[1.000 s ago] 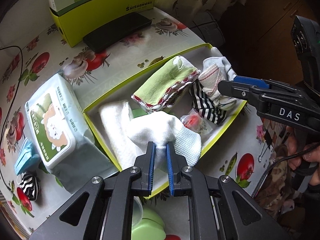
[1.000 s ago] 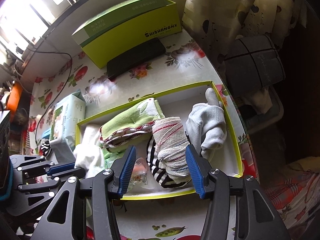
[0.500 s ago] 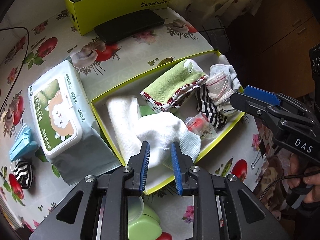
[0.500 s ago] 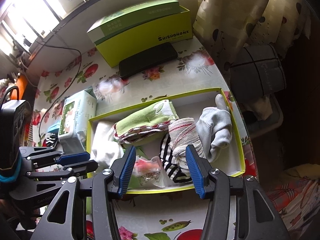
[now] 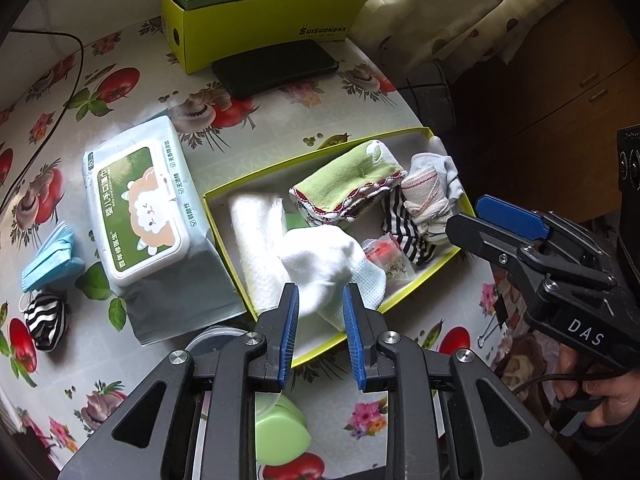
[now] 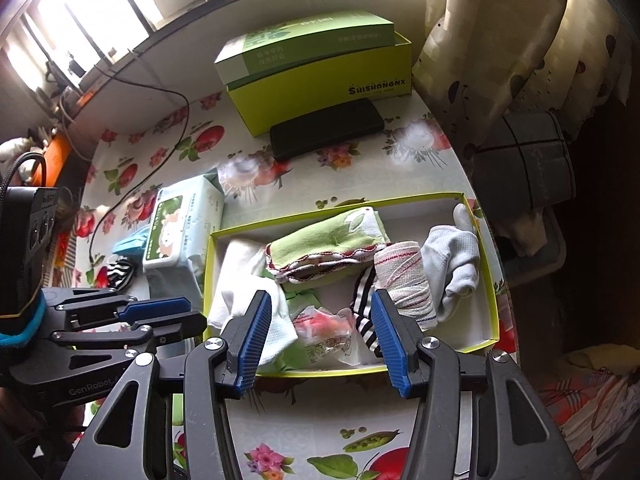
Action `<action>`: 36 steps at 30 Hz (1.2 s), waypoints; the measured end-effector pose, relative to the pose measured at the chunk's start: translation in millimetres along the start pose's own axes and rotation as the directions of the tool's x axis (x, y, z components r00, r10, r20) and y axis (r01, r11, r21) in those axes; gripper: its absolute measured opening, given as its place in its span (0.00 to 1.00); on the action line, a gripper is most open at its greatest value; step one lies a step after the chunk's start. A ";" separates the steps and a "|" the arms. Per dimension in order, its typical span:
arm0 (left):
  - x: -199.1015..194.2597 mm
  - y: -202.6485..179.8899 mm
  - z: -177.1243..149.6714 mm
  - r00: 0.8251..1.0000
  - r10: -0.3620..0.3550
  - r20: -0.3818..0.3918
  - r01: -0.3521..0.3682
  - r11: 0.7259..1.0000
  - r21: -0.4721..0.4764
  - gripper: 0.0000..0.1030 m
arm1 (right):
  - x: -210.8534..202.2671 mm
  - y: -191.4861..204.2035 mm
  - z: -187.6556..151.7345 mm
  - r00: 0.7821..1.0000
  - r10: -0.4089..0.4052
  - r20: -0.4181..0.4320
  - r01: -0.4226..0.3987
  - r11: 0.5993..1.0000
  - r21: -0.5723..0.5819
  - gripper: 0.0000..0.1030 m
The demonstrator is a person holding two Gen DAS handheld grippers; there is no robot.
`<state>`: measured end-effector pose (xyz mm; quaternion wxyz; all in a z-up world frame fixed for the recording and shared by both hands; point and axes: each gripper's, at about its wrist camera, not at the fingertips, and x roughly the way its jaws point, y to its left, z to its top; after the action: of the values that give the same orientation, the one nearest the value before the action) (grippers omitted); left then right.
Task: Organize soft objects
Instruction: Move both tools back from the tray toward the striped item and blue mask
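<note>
While the white sock (image 5: 332, 264) is lying in the yellow-rimmed tray (image 5: 312, 160) beside a folded towel (image 5: 256, 240), both the left gripper (image 5: 320, 312) and right gripper (image 6: 320, 328) are hovering with jaws apart, gripping nothing.

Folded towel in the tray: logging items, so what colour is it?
Green towel with red-and-white scalloped edging; clearest in the left wrist view.

One tray (image 5: 224, 216) holding one green cloth (image 5: 344, 184), one white towel (image 5: 256, 240), one white sock (image 5: 328, 260), one striped sock (image 5: 396, 224), one red-threaded roll (image 5: 424, 200), one grey sock (image 5: 440, 168), one packet (image 5: 384, 252). Outside it: one wipes pack (image 5: 140, 208), one phone (image 5: 276, 64), two stacked boxes (image 5: 260, 20), one mask (image 5: 52, 256), one striped pouch (image 5: 44, 320). Two hand-held grippers.
</note>
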<state>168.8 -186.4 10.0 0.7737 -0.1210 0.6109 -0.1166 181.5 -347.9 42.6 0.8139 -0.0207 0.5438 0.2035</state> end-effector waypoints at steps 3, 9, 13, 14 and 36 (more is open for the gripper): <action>-8.0 2.5 -1.1 1.000 -0.008 0.021 0.008 1.000 -0.011 0.23 | -3.8 8.4 0.3 1.000 0.001 0.003 -0.001 1.000 -0.018 0.50; -20.8 10.6 -7.4 0.999 -0.002 0.049 0.004 0.999 -0.032 0.23 | -7.6 27.0 -0.8 1.000 0.009 -0.002 -0.009 0.998 -0.058 0.50; -29.3 18.5 -12.9 0.997 0.012 0.073 -0.009 0.999 -0.045 0.23 | -7.8 38.6 -2.6 1.000 0.016 -0.008 -0.016 0.996 -0.082 0.50; -31.8 20.4 -14.3 0.997 0.015 0.080 -0.011 0.999 -0.047 0.23 | -7.7 41.5 -2.8 1.000 0.018 -0.010 -0.018 0.996 -0.087 0.50; -68.0 72.5 -50.4 0.986 0.030 0.166 -0.006 0.989 -0.145 0.23 | -6.2 117.9 -5.1 0.997 0.047 -0.056 -0.059 0.969 -0.239 0.50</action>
<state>106.7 -98.0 37.1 0.8128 -0.1802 0.5513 -0.0547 133.3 -243.1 68.2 0.7858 -0.1100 0.5357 0.2889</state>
